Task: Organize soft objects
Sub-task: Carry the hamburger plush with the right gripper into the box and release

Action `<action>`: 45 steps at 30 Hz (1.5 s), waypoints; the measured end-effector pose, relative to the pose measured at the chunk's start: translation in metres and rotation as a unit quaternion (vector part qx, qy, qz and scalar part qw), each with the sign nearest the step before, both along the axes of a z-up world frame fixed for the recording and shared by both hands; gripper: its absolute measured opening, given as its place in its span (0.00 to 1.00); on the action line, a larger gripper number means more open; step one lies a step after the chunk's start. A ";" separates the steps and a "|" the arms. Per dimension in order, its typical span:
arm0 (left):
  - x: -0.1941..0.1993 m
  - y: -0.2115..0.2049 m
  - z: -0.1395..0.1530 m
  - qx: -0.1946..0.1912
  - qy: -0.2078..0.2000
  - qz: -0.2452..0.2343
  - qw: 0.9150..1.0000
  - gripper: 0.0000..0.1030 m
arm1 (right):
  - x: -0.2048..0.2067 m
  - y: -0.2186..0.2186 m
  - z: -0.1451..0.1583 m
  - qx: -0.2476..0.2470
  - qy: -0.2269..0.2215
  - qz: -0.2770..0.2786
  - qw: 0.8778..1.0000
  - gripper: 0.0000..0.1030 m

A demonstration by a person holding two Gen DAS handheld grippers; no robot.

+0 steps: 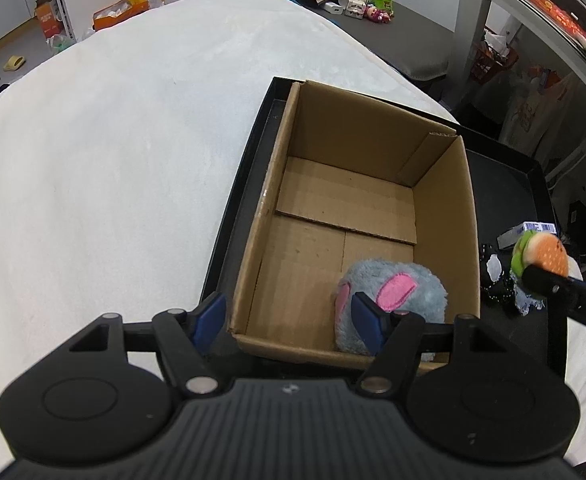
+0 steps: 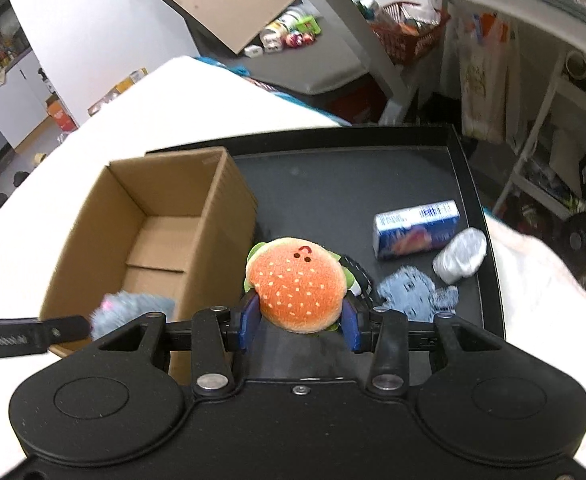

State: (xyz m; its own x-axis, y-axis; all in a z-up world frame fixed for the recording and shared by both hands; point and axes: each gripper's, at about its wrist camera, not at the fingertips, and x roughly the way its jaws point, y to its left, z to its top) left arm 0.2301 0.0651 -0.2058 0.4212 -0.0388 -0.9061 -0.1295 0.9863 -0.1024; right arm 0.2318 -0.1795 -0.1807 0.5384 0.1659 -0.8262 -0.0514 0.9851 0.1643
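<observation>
The left gripper's black arm [image 2: 29, 334] has white letters that look like "GenRobot.AI", a bit blurry; the right gripper's black arm [image 1: 573, 300] shows only "DA"; the blue and white carton [image 2: 415, 230] has a barcode, too small to read.

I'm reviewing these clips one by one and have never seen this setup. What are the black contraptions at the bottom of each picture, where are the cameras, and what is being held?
These are handheld two-finger grippers, one in each of a person's hands, and each carries a camera looking forward along its fingers. The left wrist view shows the left gripper open over a cardboard box, where a grey plush with pink ears already lies. The right wrist view shows the right gripper shut on a burger plush. The box stands on a black tray on a white cloth. Also on the tray are a blue carton, a silvery bundle and a blue fuzzy item.
</observation>
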 end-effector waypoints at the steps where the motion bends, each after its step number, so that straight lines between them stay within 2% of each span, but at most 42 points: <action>1: 0.000 0.001 0.000 -0.001 -0.001 0.001 1.000 0.66 | 0.002 0.001 0.002 0.001 -0.001 0.000 1.000 0.40; 12: 0.005 0.015 -0.002 -0.016 -0.016 0.005 1.000 0.65 | 0.013 0.027 0.023 0.000 -0.015 0.016 1.000 0.40; 15: 0.008 0.020 -0.005 -0.016 -0.015 0.007 1.000 0.62 | 0.018 0.036 0.026 0.000 -0.018 0.024 1.000 0.40; 24: 0.009 0.035 -0.016 -0.026 -0.013 0.015 0.999 0.41 | 0.030 0.068 0.030 0.001 -0.025 0.052 0.998 0.40; 26: 0.008 0.037 -0.017 -0.024 -0.015 0.013 1.000 0.30 | 0.033 0.076 0.030 0.002 -0.025 0.059 0.998 0.40; 28: 0.008 0.039 -0.020 -0.029 -0.012 0.012 0.999 0.23 | 0.035 0.083 0.029 0.001 -0.025 0.065 0.998 0.40; 39: 0.004 0.046 -0.023 -0.047 -0.018 0.010 0.999 0.15 | 0.041 0.109 0.021 0.000 -0.022 0.088 0.996 0.41; 41: 0.004 0.046 -0.023 -0.048 -0.018 0.009 0.999 0.15 | 0.043 0.112 0.022 0.000 -0.032 0.096 0.995 0.42; 45: 0.004 0.048 -0.023 -0.048 -0.018 0.011 0.999 0.15 | 0.045 0.118 0.026 0.010 -0.054 0.112 0.992 0.56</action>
State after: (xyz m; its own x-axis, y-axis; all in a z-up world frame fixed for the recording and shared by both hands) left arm 0.2337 0.1131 -0.2287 0.4558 -0.1153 -0.8826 -0.1462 0.9684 -0.2020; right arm 0.2766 -0.0612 -0.1552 0.5716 0.3071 -0.7609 -0.2866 0.9436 0.1655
